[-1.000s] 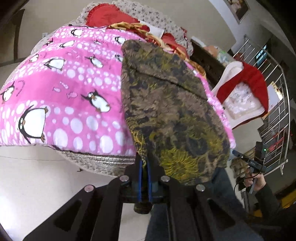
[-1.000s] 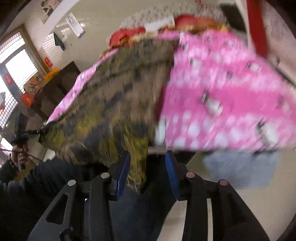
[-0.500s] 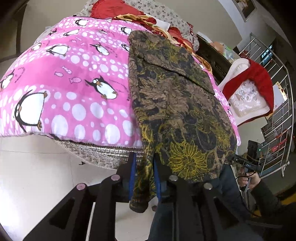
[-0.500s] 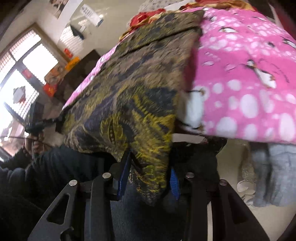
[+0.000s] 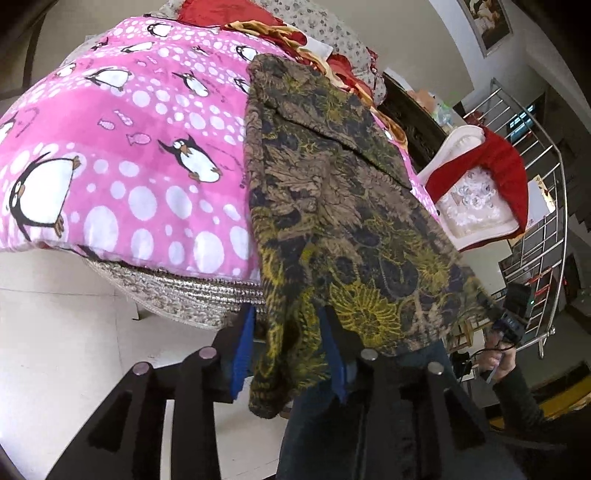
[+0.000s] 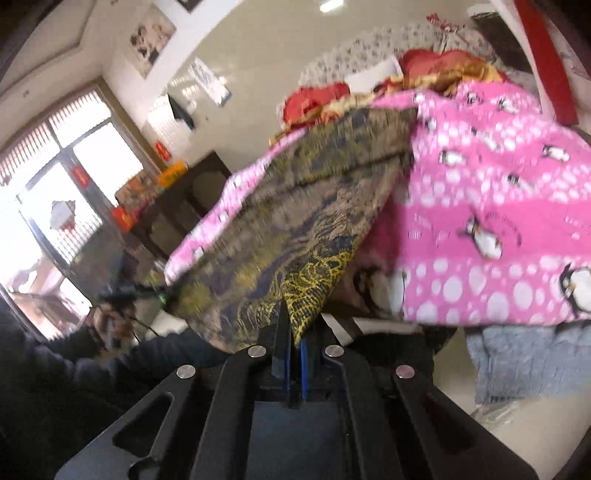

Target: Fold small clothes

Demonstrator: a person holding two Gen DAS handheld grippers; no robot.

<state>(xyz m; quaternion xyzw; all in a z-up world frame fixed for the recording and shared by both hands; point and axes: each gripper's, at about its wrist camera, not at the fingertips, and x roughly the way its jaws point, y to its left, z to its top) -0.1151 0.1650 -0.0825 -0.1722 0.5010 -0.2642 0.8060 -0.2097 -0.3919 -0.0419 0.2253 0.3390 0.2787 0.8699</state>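
A brown, yellow and dark floral garment (image 5: 332,206) lies lengthwise on a pink penguin blanket (image 5: 122,147), its near end hanging off the bed's edge. My left gripper (image 5: 288,350) is open, its blue pads either side of the hanging left corner without pinching it. In the right wrist view the garment (image 6: 295,229) is lifted at its near right corner. My right gripper (image 6: 293,354) is shut on that corner. The other gripper shows at far right in the left wrist view (image 5: 511,314) and at far left in the right wrist view (image 6: 122,295).
Red and patterned bedding (image 5: 236,14) is piled at the bed's far end. A white and red chair (image 5: 480,184) and a metal railing (image 5: 546,206) stand to the right. A grey cloth (image 6: 528,362) hangs below the blanket. A dark cabinet (image 6: 177,206) stands by a window.
My left gripper opened and let go of the garment's left corner. My right gripper closed on the right corner and lifted it.
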